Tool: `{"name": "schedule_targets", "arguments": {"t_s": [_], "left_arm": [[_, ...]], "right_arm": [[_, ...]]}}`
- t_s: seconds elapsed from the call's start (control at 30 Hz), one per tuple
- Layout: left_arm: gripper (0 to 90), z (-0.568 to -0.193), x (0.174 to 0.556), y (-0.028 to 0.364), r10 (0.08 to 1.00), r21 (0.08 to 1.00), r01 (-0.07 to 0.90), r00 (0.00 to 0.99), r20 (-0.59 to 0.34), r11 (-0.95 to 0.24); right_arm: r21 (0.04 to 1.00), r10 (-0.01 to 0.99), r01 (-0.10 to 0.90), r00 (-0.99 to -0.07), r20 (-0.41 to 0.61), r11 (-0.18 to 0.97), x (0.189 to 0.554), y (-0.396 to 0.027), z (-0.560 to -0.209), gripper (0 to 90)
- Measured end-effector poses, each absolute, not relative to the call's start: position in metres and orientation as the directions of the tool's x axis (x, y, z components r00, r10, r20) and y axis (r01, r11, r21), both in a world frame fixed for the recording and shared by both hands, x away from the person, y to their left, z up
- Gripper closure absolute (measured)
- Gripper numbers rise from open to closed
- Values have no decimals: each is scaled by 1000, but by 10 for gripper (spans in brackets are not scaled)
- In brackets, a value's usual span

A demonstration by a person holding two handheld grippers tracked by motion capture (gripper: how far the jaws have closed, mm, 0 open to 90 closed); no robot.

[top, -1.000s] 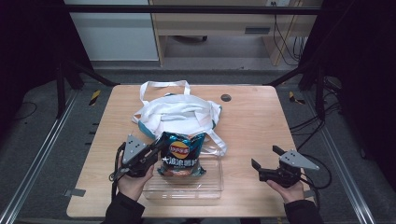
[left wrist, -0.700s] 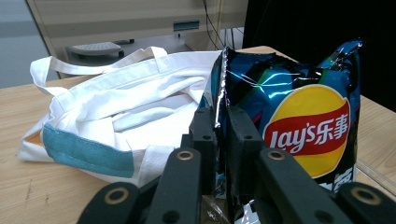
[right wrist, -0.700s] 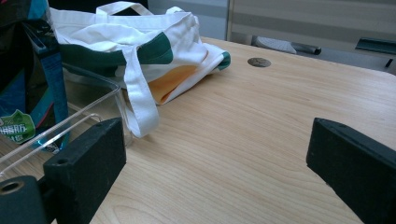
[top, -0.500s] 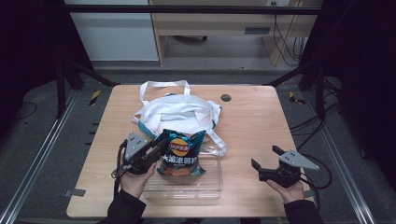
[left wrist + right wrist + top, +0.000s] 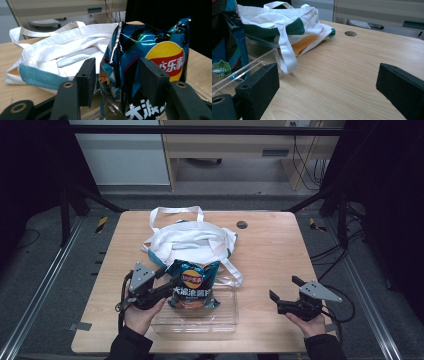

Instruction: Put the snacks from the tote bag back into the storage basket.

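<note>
A blue chip bag (image 5: 192, 285) stands upright in a clear plastic container (image 5: 200, 327) at the table's front middle. My left gripper (image 5: 168, 279) is at the bag's left side. In the left gripper view the bag (image 5: 150, 50) sits between the jaws of this gripper (image 5: 118, 80), which have just been opening; the left pad stands apart from the foil. A white tote bag (image 5: 190, 242) with teal trim lies behind the container. My right gripper (image 5: 283, 287) rests open over bare table at the front right, nothing between its jaws (image 5: 327, 85).
A small dark round disc (image 5: 242, 224) sits in the tabletop behind the tote. One tote strap (image 5: 287, 55) hangs beside the container's wall (image 5: 262, 62). Bare wood (image 5: 280, 255) spreads across the table's right half. Dark frame poles flank the table.
My left gripper's jaws have spread apart around the chip bag's left edge. The bag stays upright in the container. Neither hand has shifted.
</note>
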State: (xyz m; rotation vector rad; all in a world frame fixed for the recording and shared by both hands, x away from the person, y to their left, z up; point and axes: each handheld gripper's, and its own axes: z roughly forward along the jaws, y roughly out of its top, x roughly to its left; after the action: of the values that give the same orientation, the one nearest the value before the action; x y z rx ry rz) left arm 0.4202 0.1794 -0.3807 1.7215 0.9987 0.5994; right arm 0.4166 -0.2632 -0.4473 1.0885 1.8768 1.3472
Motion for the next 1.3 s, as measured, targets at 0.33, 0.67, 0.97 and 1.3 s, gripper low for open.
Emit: {"name": "schedule_targets", "arguments": {"t_s": [0.33, 0.67, 0.97, 1.3], "left_arm": [[421, -376, 412, 191, 826, 928, 339, 560, -69, -153], [416, -391, 405, 210, 838, 913, 366, 544, -53, -179], [410, -416, 398, 247, 867, 909, 383, 496, -54, -162], [415, -440, 409, 274, 912, 892, 431, 405, -56, -136]], "right_arm": [[948, 868, 279, -496, 4, 155, 416, -264, -447, 51], [948, 870, 282, -493, 13, 146, 416, -265, -446, 50], [948, 873, 281, -488, 10, 147, 415, -266, -446, 51], [946, 877, 289, -481, 9, 149, 416, -267, -447, 50]]}}
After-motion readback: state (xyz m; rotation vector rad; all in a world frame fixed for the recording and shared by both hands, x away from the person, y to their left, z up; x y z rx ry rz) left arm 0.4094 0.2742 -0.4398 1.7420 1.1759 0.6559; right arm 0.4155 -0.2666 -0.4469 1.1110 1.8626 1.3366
